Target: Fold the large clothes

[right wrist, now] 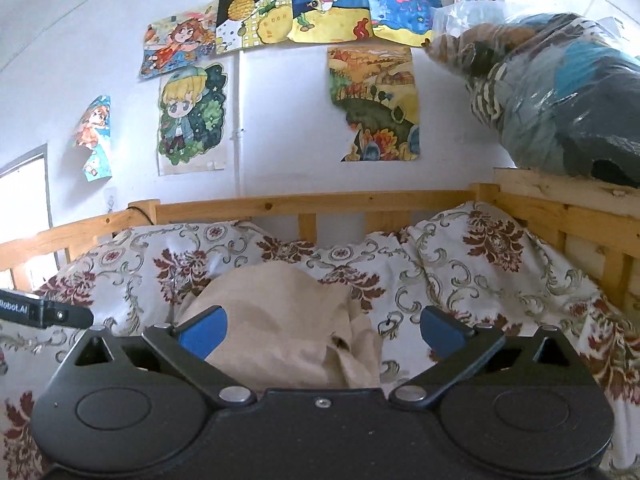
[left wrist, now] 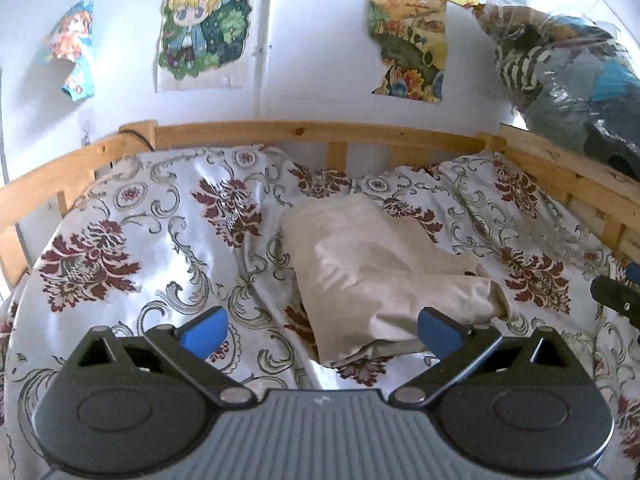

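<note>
A cream garment lies folded into a rough bundle on the floral bedspread. It also shows in the right wrist view. My left gripper is open and empty, just above the garment's near edge, its blue pads wide apart. My right gripper is open and empty, hovering over the garment's near right part. The left gripper's body shows at the left edge of the right wrist view. The right gripper's body shows at the right edge of the left wrist view.
A wooden bed rail runs round the far and right sides of the bed. A plastic bag of clothes sits on the right rail. Drawings hang on the white wall behind.
</note>
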The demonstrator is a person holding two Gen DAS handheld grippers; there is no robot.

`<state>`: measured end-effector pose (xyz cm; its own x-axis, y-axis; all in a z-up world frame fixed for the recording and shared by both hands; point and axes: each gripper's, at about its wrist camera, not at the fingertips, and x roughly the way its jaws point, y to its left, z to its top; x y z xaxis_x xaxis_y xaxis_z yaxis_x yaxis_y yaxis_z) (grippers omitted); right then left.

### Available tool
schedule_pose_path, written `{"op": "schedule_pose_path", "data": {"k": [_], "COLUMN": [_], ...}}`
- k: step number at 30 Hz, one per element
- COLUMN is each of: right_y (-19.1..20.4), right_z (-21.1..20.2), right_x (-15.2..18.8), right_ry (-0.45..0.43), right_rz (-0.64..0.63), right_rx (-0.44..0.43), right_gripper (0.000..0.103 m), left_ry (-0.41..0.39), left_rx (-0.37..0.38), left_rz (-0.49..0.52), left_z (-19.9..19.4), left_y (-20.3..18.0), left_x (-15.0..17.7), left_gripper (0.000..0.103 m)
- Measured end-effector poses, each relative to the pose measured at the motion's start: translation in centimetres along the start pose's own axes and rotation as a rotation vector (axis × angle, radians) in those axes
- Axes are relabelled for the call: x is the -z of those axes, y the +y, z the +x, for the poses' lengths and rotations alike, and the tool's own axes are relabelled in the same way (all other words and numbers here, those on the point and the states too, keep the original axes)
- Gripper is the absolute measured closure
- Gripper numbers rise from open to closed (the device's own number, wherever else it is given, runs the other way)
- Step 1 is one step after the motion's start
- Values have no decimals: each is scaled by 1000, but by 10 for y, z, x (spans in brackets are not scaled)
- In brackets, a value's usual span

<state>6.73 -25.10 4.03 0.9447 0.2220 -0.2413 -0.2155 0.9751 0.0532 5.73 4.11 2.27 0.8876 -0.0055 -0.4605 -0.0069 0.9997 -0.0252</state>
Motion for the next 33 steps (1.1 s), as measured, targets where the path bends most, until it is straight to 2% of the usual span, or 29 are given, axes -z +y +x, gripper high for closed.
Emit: {"op": "schedule_pose_path", "data": {"k": [11, 18, 33], "right_y": [-2, -3, -4], "right_z": [3, 10, 11], "right_x": [22, 30, 30], "right_ry": [71, 121, 125], "right_rz": [16, 28, 28], "right_rx": [-4, -12, -11], "right_gripper": [1, 1, 1], "left_ry": [61, 64, 64], "left_rx": [-21, -14, -7], "left_rz": [21, 23, 18], "left_z": [10, 11, 10], "left_y": [-6, -6, -6], "left_x": [33, 35, 35], "left_gripper": [1, 1, 1]}}
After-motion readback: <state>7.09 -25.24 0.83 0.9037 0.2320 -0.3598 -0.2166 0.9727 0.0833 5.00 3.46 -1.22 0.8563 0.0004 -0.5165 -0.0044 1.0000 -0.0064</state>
